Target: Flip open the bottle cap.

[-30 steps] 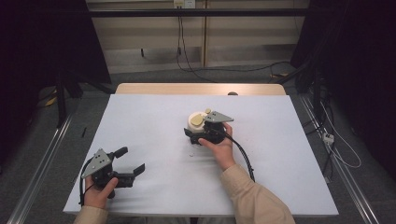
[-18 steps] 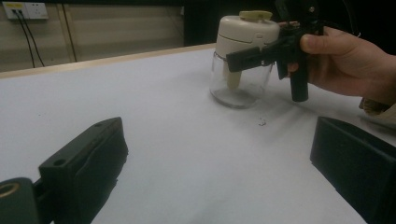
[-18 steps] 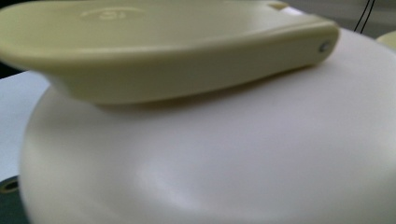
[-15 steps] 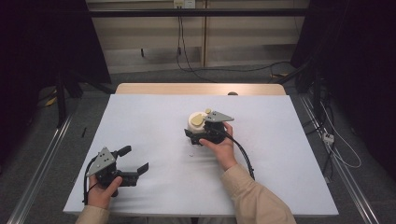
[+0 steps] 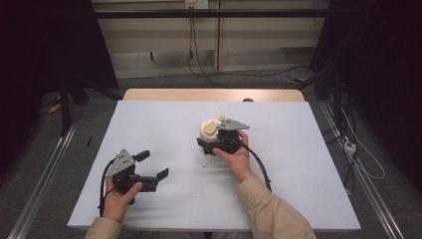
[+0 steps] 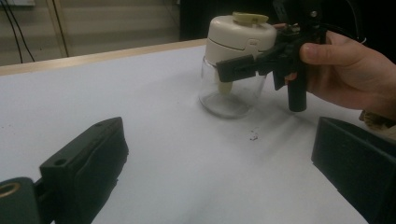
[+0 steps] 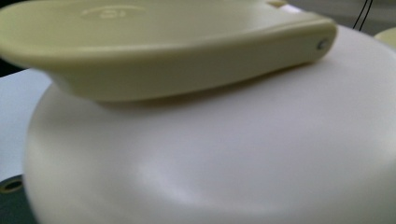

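Mid-table stands a clear glass jar with a domed cream lid (image 6: 237,56) — the right gripper (image 5: 219,137), wrist level, is clamped on it below the lid. The left gripper (image 5: 152,166) rests near the front edge, jaws apart.

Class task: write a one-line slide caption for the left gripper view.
Right claw grips a clear jar below its cream lid; left claw waits open.

The jar (image 5: 215,133) is standing mid-table (image 5: 298,149), with the right gripper (image 5: 219,142) touching its near side. The left gripper (image 5: 152,167) is sitting well apart, near left.
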The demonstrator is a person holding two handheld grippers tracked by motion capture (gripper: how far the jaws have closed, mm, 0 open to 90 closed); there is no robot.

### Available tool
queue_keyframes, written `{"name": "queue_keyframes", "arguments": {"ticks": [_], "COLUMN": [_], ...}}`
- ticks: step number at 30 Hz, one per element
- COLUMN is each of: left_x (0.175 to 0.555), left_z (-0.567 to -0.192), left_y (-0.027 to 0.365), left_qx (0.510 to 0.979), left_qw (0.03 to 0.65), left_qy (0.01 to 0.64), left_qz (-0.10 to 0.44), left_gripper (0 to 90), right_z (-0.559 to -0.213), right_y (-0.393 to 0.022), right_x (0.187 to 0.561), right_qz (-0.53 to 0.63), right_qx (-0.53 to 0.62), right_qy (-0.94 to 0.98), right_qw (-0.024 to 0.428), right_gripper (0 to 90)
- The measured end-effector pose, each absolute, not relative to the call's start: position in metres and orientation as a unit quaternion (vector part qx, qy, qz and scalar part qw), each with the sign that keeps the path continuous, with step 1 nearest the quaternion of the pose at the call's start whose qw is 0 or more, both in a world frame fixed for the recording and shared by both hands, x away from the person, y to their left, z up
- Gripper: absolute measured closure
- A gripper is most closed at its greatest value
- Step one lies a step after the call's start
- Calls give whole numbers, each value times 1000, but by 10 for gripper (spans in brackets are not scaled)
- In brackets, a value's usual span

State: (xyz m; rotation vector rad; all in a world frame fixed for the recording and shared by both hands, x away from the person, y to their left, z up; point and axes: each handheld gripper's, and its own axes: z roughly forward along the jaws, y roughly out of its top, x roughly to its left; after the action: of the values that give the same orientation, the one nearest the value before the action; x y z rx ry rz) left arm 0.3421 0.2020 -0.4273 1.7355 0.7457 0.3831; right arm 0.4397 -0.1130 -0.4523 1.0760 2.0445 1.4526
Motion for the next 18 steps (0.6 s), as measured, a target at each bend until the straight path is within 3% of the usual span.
{"name": "queue_keyframes", "arguments": {"ticks": [10,18], "left_x": [348,360], "left_z": [-419,-412], "left_y": [186,172], "left_qx": [740,739], "left_qw": [574,581], "left_qy": [318,318], "left_qz": [149,123], "left_gripper": [37,102], "right_z": [-452,-452], "right_y": [-112,-113], "right_x": [439,438], "right_qz": [520,518], "right_qx": [390,393], "right_qy": [732,732], "right_qw": [204,204], "right_gripper": [55,55]}}
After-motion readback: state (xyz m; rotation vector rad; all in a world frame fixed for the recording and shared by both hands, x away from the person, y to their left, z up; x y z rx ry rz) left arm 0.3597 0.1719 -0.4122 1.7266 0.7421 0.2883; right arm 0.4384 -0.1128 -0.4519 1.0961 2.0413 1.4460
